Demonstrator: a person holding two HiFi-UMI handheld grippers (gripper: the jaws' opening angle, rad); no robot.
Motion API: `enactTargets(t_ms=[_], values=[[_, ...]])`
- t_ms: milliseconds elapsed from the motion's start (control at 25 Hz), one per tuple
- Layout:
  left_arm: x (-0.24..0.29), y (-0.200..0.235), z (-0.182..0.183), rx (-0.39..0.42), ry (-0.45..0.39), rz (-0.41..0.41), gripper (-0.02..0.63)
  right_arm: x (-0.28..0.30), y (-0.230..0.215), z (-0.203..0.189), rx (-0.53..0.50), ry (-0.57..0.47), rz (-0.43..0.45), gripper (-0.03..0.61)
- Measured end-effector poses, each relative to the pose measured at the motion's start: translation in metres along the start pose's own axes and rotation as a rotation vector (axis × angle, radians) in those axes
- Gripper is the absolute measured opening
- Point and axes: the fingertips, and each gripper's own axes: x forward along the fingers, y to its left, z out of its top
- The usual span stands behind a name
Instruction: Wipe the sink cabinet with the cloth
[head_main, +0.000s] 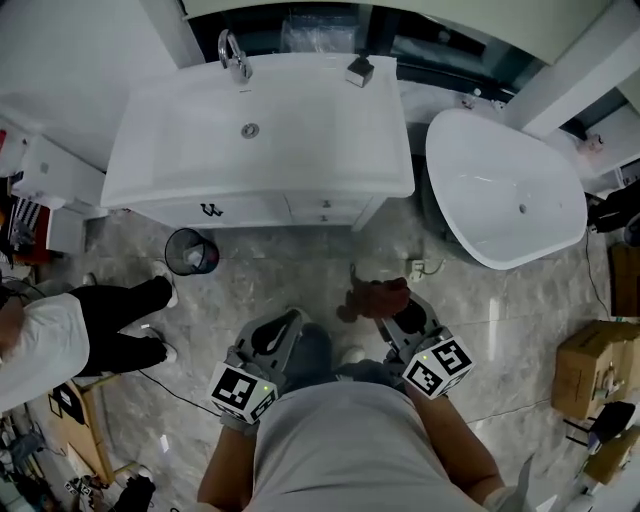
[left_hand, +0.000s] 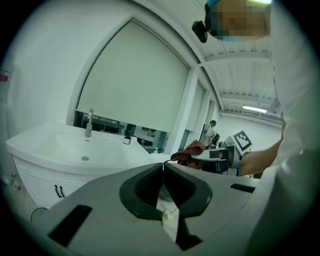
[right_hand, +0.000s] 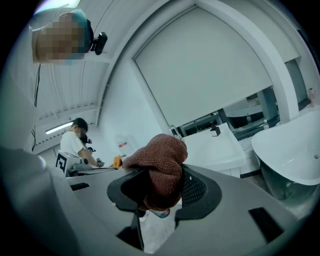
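Cloth (right_hand: 162, 155): brown, coarse weave, bunched lump, no clear long axis. Clamped in right gripper (right_hand: 160, 173); bulk protrudes past tips toward cabinet (head_main: 262, 209), well apart from it. Left gripper (left_hand: 163, 166): jaws together, nothing between. Cabinet: white, rectangular glossy basin on top, chrome faucet (head_main: 234, 55) at rear.

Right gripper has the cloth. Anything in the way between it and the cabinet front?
Nothing visible. Only floor lies between the cloth and the cabinet; the bin stands off to the left.
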Motion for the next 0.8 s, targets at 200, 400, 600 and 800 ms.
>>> enactTargets(t_ms=[200,400,600,800], values=[[-0.003,0.061,0.007,-0.023,-0.005,0.022,0.012,0.071,0.008,0.007,0.049,0.044,0.050,0.143],[-0.020,0.102,-0.004,-0.078,-0.009,0.113,0.012,0.121,0.018,-0.002,0.080,0.137,0.110,0.143],[-0.026,0.122,-0.018,-0.144,-0.013,0.199,0.012,0.158,0.015,-0.012,0.129,0.220,0.152,0.143],[-0.018,0.135,-0.033,-0.219,-0.039,0.304,0.012,0.194,-0.001,-0.040,0.179,0.363,0.196,0.143]])
